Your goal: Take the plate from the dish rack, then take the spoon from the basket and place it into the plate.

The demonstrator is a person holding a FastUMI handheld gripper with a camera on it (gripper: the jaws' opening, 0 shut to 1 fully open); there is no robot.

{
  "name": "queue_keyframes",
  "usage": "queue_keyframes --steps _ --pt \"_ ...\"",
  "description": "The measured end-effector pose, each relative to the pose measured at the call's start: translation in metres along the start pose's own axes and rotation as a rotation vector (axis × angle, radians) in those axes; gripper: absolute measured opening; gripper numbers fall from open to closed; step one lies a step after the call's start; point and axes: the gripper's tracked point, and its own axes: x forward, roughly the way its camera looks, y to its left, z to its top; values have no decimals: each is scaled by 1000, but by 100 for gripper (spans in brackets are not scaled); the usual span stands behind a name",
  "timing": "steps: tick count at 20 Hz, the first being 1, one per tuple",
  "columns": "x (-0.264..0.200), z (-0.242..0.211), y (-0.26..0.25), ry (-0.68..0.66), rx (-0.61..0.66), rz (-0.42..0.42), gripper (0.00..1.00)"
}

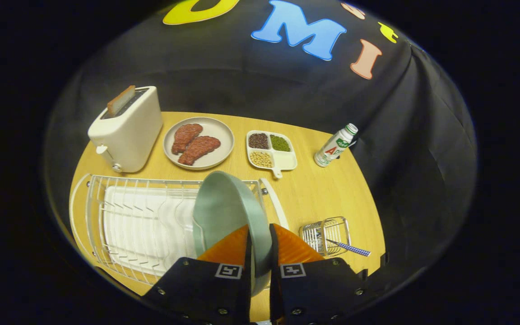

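While the tongs (258,243) are clamped on the rim of the pale green plate (224,207), one orange finger on each face, the plate stands on edge at the right end of the white dish rack (129,216); whether its lower rim has cleared the wires is hard to tell. Its broad face turns left, over the rack's empty slots. What the coming move turns on is the bare wooden table (314,194) to the right of the rack, just beside the small wire basket (325,234), where the spoon (348,247) lies with its checked handle poking out to the right. Beyond stand a toaster (127,131), a plate of meat (198,143), a divided dish (271,151) and a bottle (335,146), all well apart.
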Motion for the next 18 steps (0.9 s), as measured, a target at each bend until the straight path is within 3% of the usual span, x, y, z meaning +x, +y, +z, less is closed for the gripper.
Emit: queue_keyframes --steps 2,11,18 --pt "-5 1 2 8 -43 -20 12" --pt "-30 42 -11 -94 -80 -123 12" --pt "-62 59 -42 -158 37 -2 12"
